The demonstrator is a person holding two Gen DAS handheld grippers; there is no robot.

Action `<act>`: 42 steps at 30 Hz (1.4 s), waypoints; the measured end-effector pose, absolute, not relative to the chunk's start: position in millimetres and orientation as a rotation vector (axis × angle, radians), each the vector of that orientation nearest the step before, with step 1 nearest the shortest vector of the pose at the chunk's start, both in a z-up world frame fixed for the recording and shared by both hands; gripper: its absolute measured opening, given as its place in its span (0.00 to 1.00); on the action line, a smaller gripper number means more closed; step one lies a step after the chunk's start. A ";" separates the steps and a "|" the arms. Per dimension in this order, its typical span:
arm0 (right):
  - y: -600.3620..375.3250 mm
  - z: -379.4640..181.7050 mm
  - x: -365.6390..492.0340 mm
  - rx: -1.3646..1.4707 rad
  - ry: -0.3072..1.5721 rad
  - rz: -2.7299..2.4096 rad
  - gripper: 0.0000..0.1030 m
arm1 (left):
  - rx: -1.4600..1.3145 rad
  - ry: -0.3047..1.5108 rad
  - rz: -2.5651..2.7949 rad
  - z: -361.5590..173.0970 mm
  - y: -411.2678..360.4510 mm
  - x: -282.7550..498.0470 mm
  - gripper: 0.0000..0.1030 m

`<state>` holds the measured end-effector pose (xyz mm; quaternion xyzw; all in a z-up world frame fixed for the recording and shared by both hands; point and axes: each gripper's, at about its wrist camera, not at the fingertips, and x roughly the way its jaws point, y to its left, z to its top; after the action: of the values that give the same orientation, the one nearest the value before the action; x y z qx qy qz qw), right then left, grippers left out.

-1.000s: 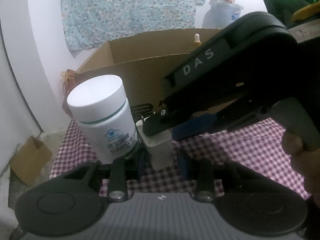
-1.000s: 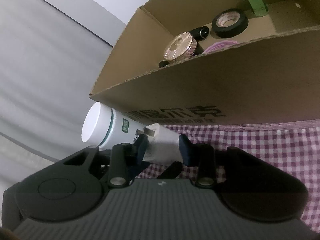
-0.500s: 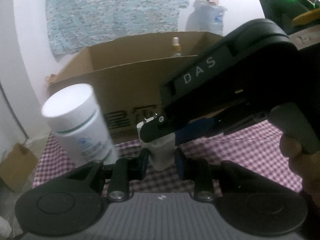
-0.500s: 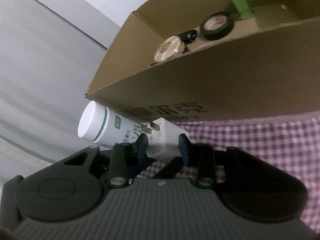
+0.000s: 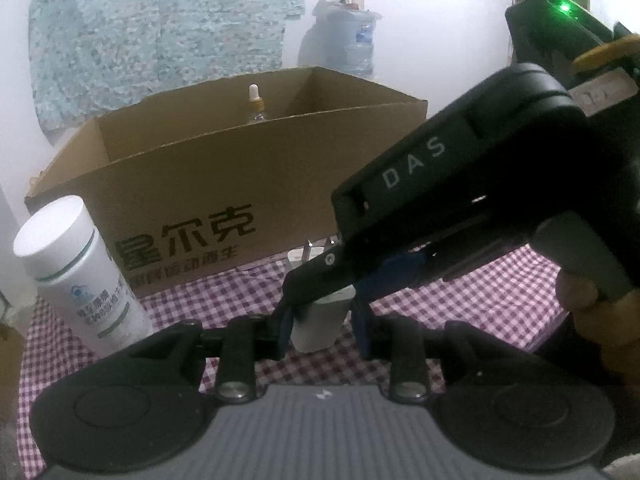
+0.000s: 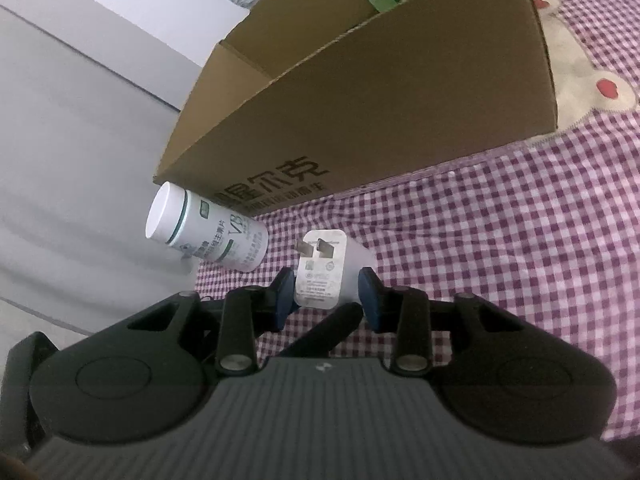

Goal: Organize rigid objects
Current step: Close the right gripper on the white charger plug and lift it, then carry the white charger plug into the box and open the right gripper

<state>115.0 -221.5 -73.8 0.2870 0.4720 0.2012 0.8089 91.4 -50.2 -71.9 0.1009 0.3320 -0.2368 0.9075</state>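
Matt corrugated cardboard box point(image 5: 224, 184), smooth white plastic charger point(image 6: 320, 268) with metal prongs, checked cloth tablecloth point(image 6: 480, 248).

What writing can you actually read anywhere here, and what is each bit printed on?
"DAS": on the right hand-held gripper, along its black body.
"星尔克": large black characters on the cardboard box; the smaller row beneath is too blurred.
"VB": on the white bottle; its other label text is too small.
White charger: small print and marks on its pronged face, unreadable.

Home room, checked tablecloth point(image 6: 500, 240), water dispenser point(image 5: 348, 44), patterned wall cloth point(image 5: 160, 28)
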 end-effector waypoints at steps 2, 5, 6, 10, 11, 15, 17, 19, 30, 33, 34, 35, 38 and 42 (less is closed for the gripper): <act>-223.4 -74.9 114.5 0.618 1.005 0.425 0.35 | 0.223 0.684 -0.484 -74.1 -52.2 93.1 0.32; -220.5 -72.5 117.1 0.606 1.002 0.416 0.35 | 0.250 0.681 -0.474 -78.1 -55.3 96.1 0.35; -219.0 -72.1 118.0 0.598 0.999 0.414 0.35 | 0.261 0.678 -0.470 -78.2 -58.8 99.7 0.35; -215.8 -71.5 120.8 0.585 0.997 0.409 0.35 | 0.288 0.683 -0.464 -80.4 -63.1 108.1 0.35; -215.3 -71.6 121.5 0.584 0.997 0.407 0.35 | 0.289 0.688 -0.463 -80.8 -64.3 110.1 0.36; -212.6 -74.0 124.1 0.577 1.000 0.403 0.38 | 0.304 0.688 -0.462 -83.8 -67.0 108.5 0.35; -211.4 -75.7 125.4 0.573 0.998 0.401 0.39 | 0.309 0.683 -0.458 -85.8 -67.6 108.7 0.33; -210.3 -76.8 126.5 0.564 0.994 0.398 0.41 | 0.314 0.676 -0.456 -87.0 -67.8 109.1 0.32; -210.2 -63.4 116.5 0.554 0.944 0.418 0.38 | 0.316 0.636 -0.428 -76.9 -67.5 90.8 0.31; -209.2 -47.8 110.9 0.545 0.910 0.438 0.38 | 0.323 0.603 -0.413 -64.3 -66.7 82.1 0.31; -208.7 -41.0 109.6 0.540 0.895 0.446 0.38 | 0.322 0.590 -0.406 -58.8 -66.6 79.7 0.31; -207.8 -32.7 108.7 0.532 0.876 0.457 0.38 | 0.320 0.576 -0.397 -52.2 -66.4 78.1 0.31; -205.7 -6.8 107.4 0.503 0.815 0.494 0.38 | 0.309 0.535 -0.366 -28.7 -65.8 75.6 0.31; -204.2 26.5 115.4 0.446 0.747 0.530 0.38 | 0.296 0.481 -0.337 0.8 -69.0 81.8 0.31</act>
<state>115.4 -204.2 26.5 0.2134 0.3573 0.2539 0.8731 81.8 -69.0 0.8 0.1453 0.2362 -0.1657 0.9464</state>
